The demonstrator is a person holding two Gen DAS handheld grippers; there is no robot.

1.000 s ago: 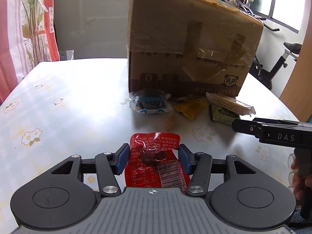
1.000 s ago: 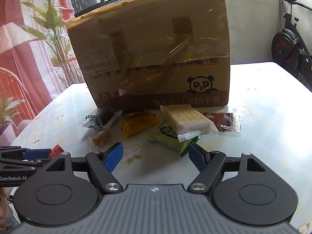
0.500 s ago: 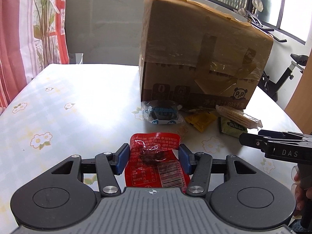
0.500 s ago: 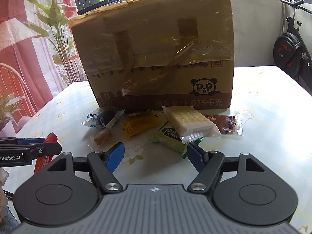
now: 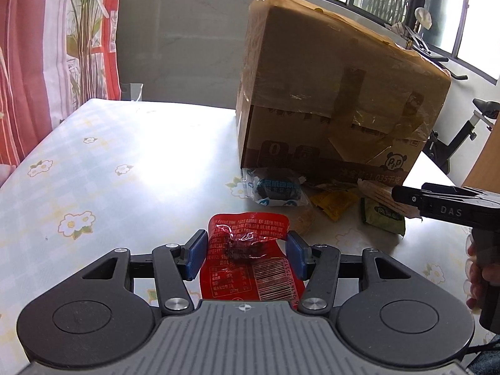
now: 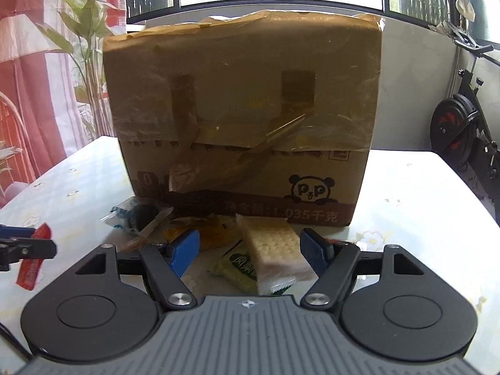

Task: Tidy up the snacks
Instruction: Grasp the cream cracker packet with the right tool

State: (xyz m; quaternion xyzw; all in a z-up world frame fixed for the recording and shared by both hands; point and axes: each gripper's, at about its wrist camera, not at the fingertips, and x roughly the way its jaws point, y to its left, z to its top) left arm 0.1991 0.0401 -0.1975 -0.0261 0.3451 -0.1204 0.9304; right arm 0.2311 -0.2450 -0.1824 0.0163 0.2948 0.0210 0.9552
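Floral table (image 6: 422, 193): right gripper (image 6: 250, 248) is hanging open, cracker pack (image 6: 275, 250) lying lengthwise dead ahead between fingers. Left gripper (image 5: 247, 254) is gripping red packet (image 5: 250, 259).

Left gripper (image 5: 247, 257): jaws closed onto a red packet (image 5: 250, 265), level.
Right gripper (image 6: 249, 250): jaws spread wide, nothing gripped, level.

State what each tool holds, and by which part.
The left tool grips the red packet by its side edges. The right tool is open, holding nothing.
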